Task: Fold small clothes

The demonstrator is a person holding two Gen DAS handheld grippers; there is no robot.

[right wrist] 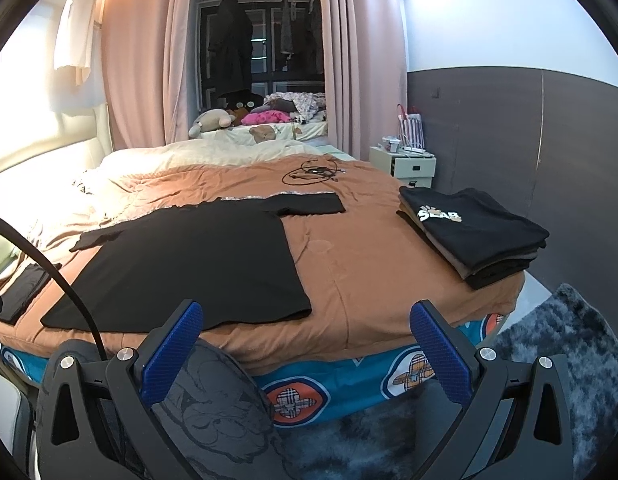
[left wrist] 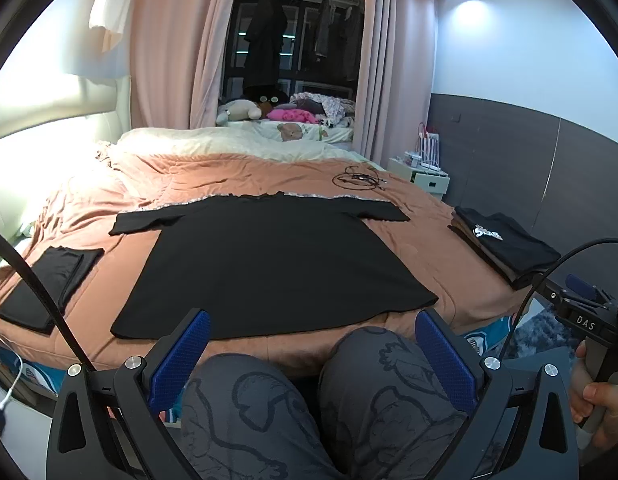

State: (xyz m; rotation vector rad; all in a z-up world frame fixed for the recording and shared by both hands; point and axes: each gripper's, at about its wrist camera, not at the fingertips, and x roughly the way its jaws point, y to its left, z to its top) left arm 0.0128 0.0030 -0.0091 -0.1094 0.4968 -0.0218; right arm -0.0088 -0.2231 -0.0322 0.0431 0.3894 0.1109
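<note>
A wide bed (left wrist: 213,184) under a rumpled, soft orange-brown quilt carries everything. A black T-shirt (left wrist: 269,264) lies flat and smooth across its middle, hem at the near edge, sleeves spread toward the far side. A squared stack of folded shirts (right wrist: 477,236), the top one black with white print, sits at the near right corner; a folded black piece (left wrist: 49,280) lies by the left edge. A tangled thin cable (left wrist: 357,179) rests beyond the collar. Knees in patterned grey trousers (left wrist: 309,408) block the near edge. The left gripper (left wrist: 313,356) and right gripper (right wrist: 305,348), with ribbed blue pads, are spread wide and hold nothing.
</note>
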